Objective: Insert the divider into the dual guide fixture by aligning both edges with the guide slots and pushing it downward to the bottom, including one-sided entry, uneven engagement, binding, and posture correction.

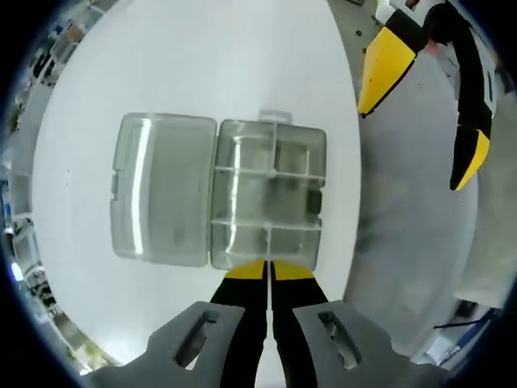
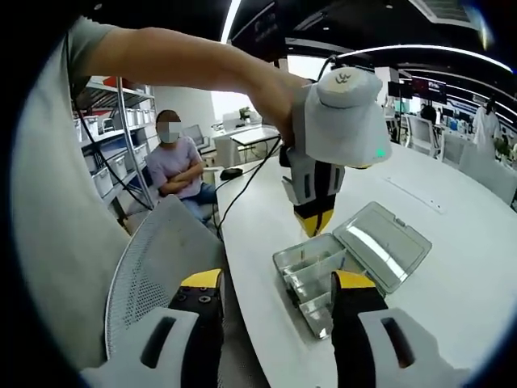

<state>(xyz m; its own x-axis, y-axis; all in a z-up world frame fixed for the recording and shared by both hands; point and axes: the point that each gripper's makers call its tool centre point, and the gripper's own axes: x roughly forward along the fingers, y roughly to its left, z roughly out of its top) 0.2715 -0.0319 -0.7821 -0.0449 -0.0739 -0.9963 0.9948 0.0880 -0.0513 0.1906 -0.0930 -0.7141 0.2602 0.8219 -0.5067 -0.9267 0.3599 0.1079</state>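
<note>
Left gripper view: clear compartment box (image 1: 271,194) open, holding dividers (image 1: 272,162).

No readable text, no label, no number – small dark mark on grey cap (image 2: 343,78), too blurred

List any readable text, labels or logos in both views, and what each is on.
No text can be read in these frames.
A small dark logo mark sits on top of the left gripper, on its white housing; too small to read.
Dark hanging signs near the ceiling in the right gripper view: blurred, unreadable.
The clear organizer box and its open lid show no label.
</note>
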